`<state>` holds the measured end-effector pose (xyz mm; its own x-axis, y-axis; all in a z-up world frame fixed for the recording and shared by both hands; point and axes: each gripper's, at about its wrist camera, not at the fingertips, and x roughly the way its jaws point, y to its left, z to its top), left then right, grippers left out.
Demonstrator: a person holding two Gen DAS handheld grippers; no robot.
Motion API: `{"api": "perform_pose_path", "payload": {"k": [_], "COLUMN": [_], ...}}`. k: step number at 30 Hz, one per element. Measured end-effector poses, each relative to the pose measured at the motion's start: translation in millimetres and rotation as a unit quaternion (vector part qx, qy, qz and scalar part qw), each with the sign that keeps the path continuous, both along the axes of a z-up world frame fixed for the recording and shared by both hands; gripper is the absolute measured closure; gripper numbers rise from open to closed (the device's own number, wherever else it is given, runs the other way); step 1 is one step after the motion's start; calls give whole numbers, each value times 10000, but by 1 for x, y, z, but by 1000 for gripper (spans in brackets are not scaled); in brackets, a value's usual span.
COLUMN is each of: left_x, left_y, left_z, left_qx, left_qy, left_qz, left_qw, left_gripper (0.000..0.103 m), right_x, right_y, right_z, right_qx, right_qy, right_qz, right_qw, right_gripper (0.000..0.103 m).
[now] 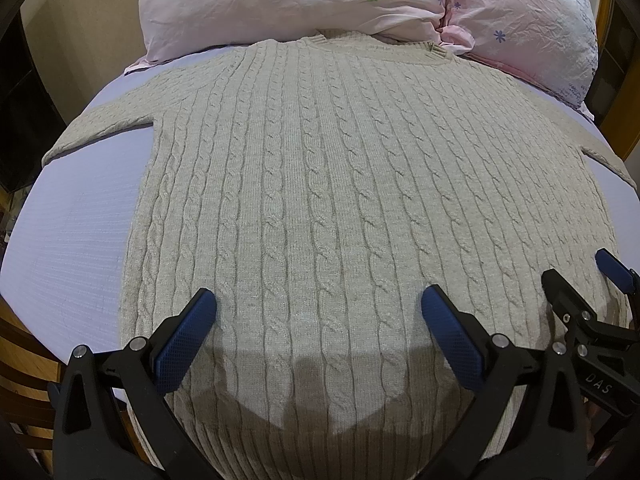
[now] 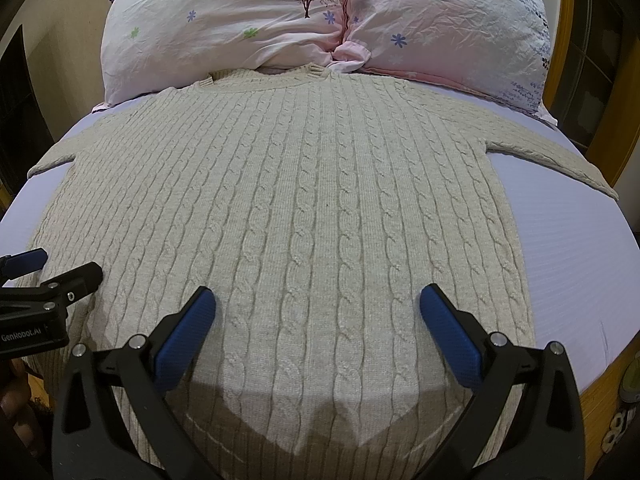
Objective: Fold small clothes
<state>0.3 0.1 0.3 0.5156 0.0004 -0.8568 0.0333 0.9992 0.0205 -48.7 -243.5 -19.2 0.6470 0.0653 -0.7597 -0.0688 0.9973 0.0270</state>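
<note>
A cream cable-knit sweater (image 1: 320, 168) lies flat on the bed, collar toward the pillows, sleeves spread to both sides. It also shows in the right wrist view (image 2: 304, 200). My left gripper (image 1: 319, 308) is open and empty, hovering over the sweater's lower left part. My right gripper (image 2: 318, 306) is open and empty over the lower right part. The right gripper also appears at the right edge of the left wrist view (image 1: 580, 276), and the left gripper at the left edge of the right wrist view (image 2: 60, 268).
The bed has a pale lilac sheet (image 1: 76, 240). Two pink floral pillows (image 1: 304, 0) (image 2: 448, 24) lie at the head. A wooden bed frame (image 2: 568, 40) runs along the right. Wooden slats (image 1: 24, 360) show at the lower left.
</note>
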Motion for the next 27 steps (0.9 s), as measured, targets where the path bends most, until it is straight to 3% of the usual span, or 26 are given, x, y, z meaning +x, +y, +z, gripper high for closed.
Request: {"api": "perform_pose_path", "payload": {"k": [9,12,14,16,17,19,20,23,25,27], "left_x": [0,-1,-2,-10,-9,-12,-12,-9,-10,-14], "left_y": [0,0,1,1,1,4,6,15,31,47], "left_z": [0,0,3,6,5,2,1,10,25,39], "left_qx": [1,10,25,16,14,-30,-69,-421,-765,-964], "left_qy": [-8,-86,-234,-380,-419,-504,-532,-779,-1338,-1924], "left_qz": [-1,-22,-63,-131,-159,-255,-292,-405,-396,-299], "left_qw": [10000,10000,9997,9992,9990,9984,9981,9953,9873,9761], "left_gripper": [1,1,1,1,1,1,1,1,1,1], "right_x": [-1,0,6,12,16,23,29,47,60,73], "right_y": [2,-3,-18,-50,-83,-133,-176,-270,-322,-361], "right_z": [-1,-1,5,21,35,50,58,62,56,46], "right_qx": [-12,32,391,1206,1794,2330,2548,2656,2618,2679], "right_qy": [-14,-161,-116,-120,-223,-406,-523,-734,-678,-538], "right_qz": [10,278,568,666,534,47,-526,-1878,-2671,-3217], "right_qw": [10000,9995,9976,9904,9821,9716,9642,9428,9249,9066], "right_gripper": [2,2,2,2,2,2,2,4,25,36]}}
